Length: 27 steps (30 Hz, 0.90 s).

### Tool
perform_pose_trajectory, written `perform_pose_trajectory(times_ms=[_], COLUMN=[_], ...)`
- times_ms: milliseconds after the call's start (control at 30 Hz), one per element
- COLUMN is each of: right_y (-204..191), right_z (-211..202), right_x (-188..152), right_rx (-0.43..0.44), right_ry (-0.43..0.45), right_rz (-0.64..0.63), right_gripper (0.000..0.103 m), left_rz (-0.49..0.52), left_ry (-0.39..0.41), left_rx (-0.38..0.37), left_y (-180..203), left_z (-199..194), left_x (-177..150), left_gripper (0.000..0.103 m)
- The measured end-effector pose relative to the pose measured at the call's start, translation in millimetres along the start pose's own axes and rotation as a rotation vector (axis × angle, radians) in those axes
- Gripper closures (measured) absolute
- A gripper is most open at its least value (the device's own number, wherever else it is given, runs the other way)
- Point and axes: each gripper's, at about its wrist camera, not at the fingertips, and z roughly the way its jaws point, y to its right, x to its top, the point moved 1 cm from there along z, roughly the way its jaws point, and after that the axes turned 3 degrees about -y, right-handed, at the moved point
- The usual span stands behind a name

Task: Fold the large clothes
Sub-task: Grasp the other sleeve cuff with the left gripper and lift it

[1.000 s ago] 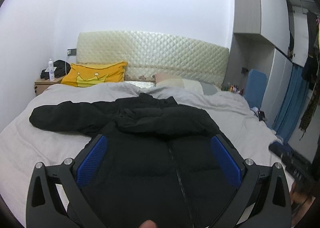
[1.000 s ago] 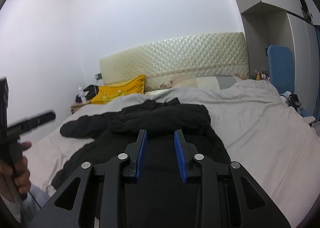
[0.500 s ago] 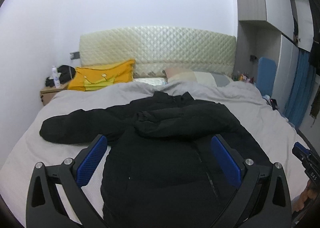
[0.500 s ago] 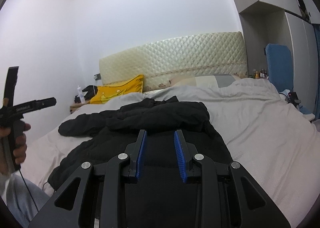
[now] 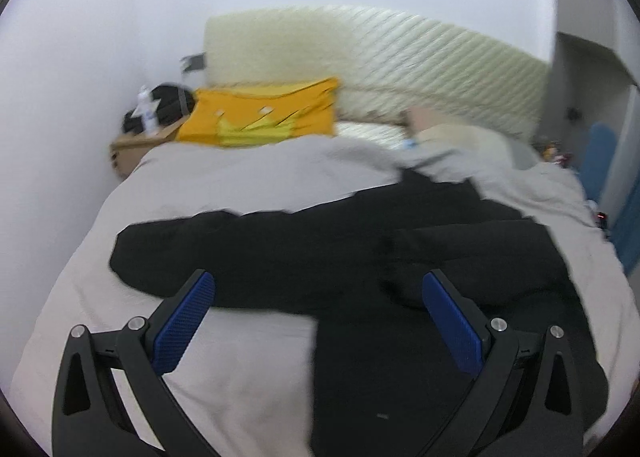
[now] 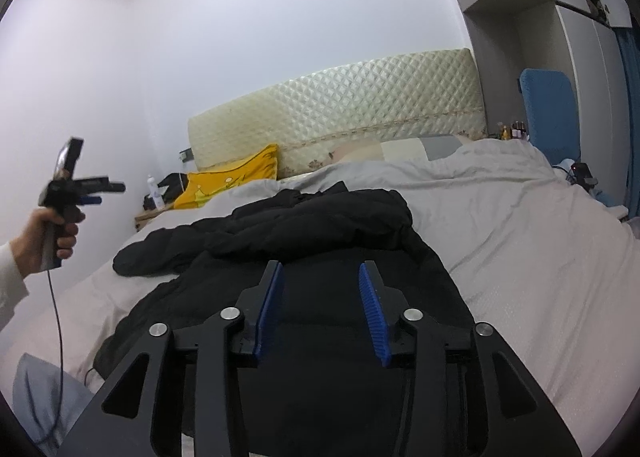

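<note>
On the bed (image 6: 520,241), over its grey cover, a black coat (image 6: 320,225) lies spread out, its body running from the near edge toward the headboard (image 6: 340,105) at 12 o'clock and one sleeve (image 5: 208,249) stretched out toward 9 o'clock. The other sleeve (image 6: 340,213) is folded across the chest, bunched in soft ridges. In the left wrist view, which is blurred, the left tongs (image 5: 316,297) hang above the bed with their blue pads spread wide and nothing between them; the left pad (image 5: 184,317) sits over the bare cover just below the stretched sleeve, the right pad over the coat body. In the right wrist view the right tongs (image 6: 320,305) hover over the lower coat, their jaws apart with a clear gap, gripping nothing; whether they touch the cloth cannot be told. At 9 o'clock in that view the left hand (image 6: 44,233) holds the left tongs by the grip, raised well above the bed edge, a cable (image 6: 56,337) hanging from it. A yellow pillow (image 5: 260,117) leans against the headboard at 11 o'clock, with a nightstand (image 5: 132,145) beside it carrying a white bottle (image 5: 146,111) and a dark bundle (image 5: 172,105). A pale pillow (image 5: 452,137) lies at 1 o'clock, just beyond the coat's collar. A blue chair (image 6: 548,113) stands by the wardrobe (image 6: 520,9) at 2 o'clock.
</note>
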Motion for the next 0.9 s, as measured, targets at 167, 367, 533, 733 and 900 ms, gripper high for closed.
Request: perform_pose_trajectory(times_ms=[167, 367, 533, 733, 900], right_y=[-4, -10, -9, -7, -12], right_z=[12, 22, 37, 57, 76], right_x=[-2, -3, -4, -5, -6], right_rx=[-0.007, -0.030, -0.083, -0.126, -0.201], right_ry=[-0.035, -0.042, -0.082, -0.120, -0.164], right_rz=[-0.009, -0.021, 0.005, 0.044, 0.019], right_gripper=[0.035, 0.012, 0.000, 0.000, 0.000], left_rz=[-0.105, -0.304, -0.512, -0.648, -0.749], left_ry=[-0.023, -0.120, -0.139, -0.141, -0.128], left_rx=[0.028, -0.002, -0.076, -0.147, -0.162], left_y=[-64, -138, -183, -221, -255], left_z=[34, 81, 112, 154, 189], left_x=[-10, -33, -49, -62, -73], left_gripper=[0.000, 0.000, 0.000, 0.000, 0.000])
